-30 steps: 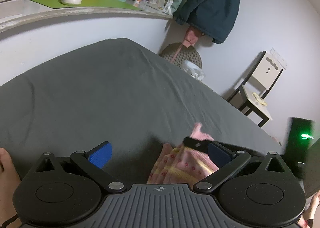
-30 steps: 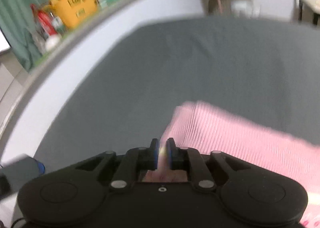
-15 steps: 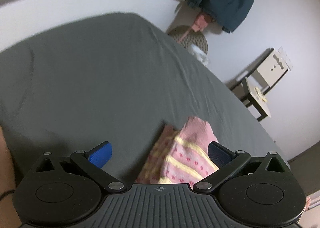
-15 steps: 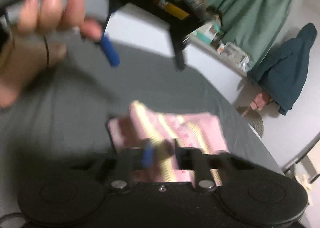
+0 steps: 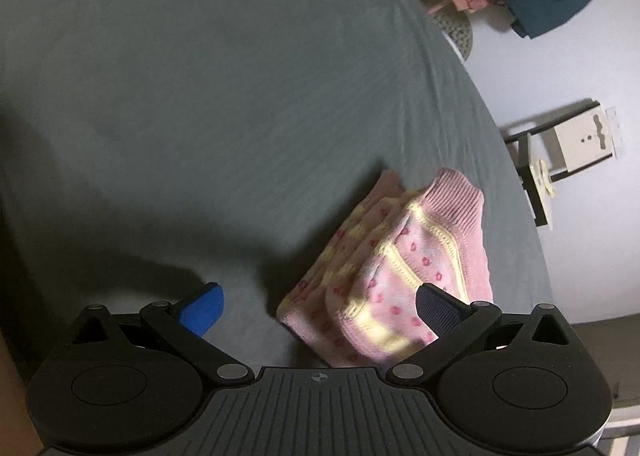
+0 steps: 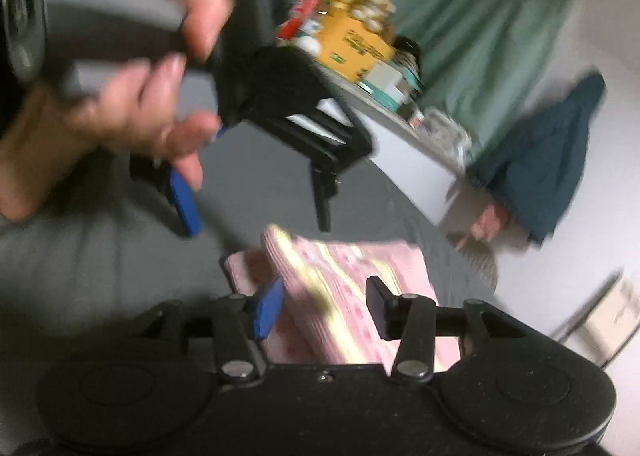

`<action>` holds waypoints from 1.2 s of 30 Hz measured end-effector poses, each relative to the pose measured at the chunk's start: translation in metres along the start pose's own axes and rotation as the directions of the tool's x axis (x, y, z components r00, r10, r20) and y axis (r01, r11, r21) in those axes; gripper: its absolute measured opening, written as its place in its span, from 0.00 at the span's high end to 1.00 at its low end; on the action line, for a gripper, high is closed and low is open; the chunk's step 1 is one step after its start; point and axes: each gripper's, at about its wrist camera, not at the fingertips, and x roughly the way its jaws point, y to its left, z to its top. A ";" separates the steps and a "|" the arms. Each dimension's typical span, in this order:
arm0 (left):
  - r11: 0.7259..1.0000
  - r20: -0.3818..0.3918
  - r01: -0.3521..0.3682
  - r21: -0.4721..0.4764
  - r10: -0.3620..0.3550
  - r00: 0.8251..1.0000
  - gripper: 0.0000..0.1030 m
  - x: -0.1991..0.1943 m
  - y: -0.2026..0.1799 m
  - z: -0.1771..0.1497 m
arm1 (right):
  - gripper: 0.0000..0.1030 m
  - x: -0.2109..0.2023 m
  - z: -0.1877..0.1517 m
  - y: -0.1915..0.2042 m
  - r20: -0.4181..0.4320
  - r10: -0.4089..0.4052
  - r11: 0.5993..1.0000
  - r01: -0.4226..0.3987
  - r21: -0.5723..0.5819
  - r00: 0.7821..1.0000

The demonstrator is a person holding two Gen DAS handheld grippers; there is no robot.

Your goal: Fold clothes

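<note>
One wide bed under a grey sheet carries the folded pink knitted garment with yellow stripes, laid flat to hold its fold. Left gripper gapes wide, empty; right gripper is opening, garment loose between.

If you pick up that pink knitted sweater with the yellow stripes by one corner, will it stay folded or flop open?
The pink knitted sweater with yellow stripes would probably flop open: its folded layers already sag and bulge loosely on the grey bedsheet. It looks soft and thick, so likely light and unlikely to slip from the pads.
</note>
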 end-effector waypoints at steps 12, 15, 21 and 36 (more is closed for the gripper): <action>0.994 -0.013 0.085 0.066 -0.085 0.996 0.00 0.042 -0.019 -0.028 | 0.37 -0.027 -0.123 -0.173 0.013 0.190 0.415 -0.093 0.905 0.982; 0.989 -0.008 0.120 0.085 -0.120 0.993 0.00 0.050 -0.026 -0.030 | 0.36 -0.007 -0.146 -0.198 -0.014 0.221 0.317 -0.058 0.946 0.975; 0.978 0.038 0.121 0.168 -0.129 0.991 0.00 0.059 -0.043 -0.033 | 0.36 0.060 -0.178 -0.230 0.014 0.327 0.043 -0.029 0.999 0.945; 0.972 0.074 0.040 0.233 -0.059 0.996 0.52 0.059 -0.074 -0.021 | 0.67 0.101 -0.185 -0.224 0.130 0.359 -0.059 -0.117 0.991 0.924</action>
